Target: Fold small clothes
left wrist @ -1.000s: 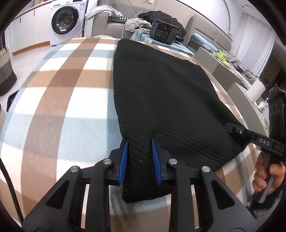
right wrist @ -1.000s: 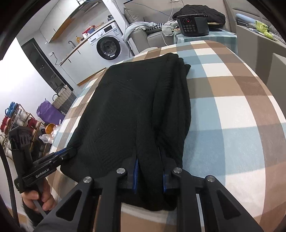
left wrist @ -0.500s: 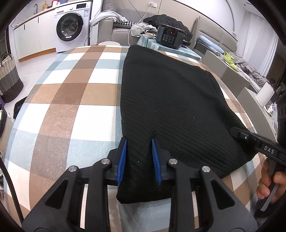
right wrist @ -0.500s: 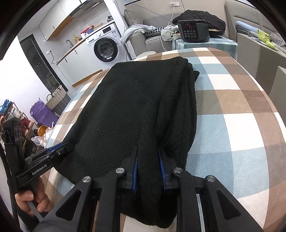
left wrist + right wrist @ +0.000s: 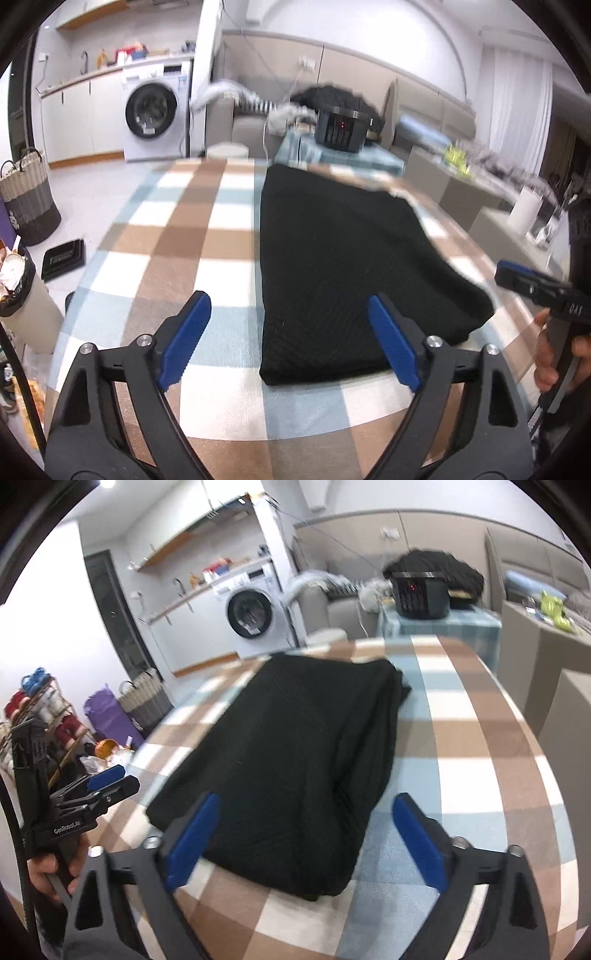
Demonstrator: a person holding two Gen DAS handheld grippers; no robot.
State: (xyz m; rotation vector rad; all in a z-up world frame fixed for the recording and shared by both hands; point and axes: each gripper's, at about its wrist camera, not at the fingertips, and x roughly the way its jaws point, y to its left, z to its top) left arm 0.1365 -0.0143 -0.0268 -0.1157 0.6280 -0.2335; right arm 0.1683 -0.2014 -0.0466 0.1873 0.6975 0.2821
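Note:
A black knit garment (image 5: pixel 340 266) lies folded lengthwise and flat on the plaid tablecloth (image 5: pixel 177 236). My left gripper (image 5: pixel 290 310) hovers above the garment's near left corner. Its jaws are opening wide and the blue pads (image 5: pixel 188 332) touch nothing; the cloth shows below the gap. My right gripper (image 5: pixel 306 808) hangs over the garment (image 5: pixel 295 738) at its near right corner. These jaws are opening too, with the pads clear of the cloth. Each gripper appears in the other's view, held by a hand: right gripper (image 5: pixel 532 288), left gripper (image 5: pixel 103 786).
The table's near edge curves just under both grippers. Beyond the far end stand a black appliance (image 5: pixel 341 129) on a small table, a sofa and a washing machine (image 5: pixel 153 114). A wicker basket (image 5: pixel 27 199) and a bin (image 5: pixel 18 295) are on the floor at left.
Both grippers, earlier shut on the garment's near edge, have let go and spread wide. Both have lifted and drawn back, and the views tilted up. The garment now rests flat.

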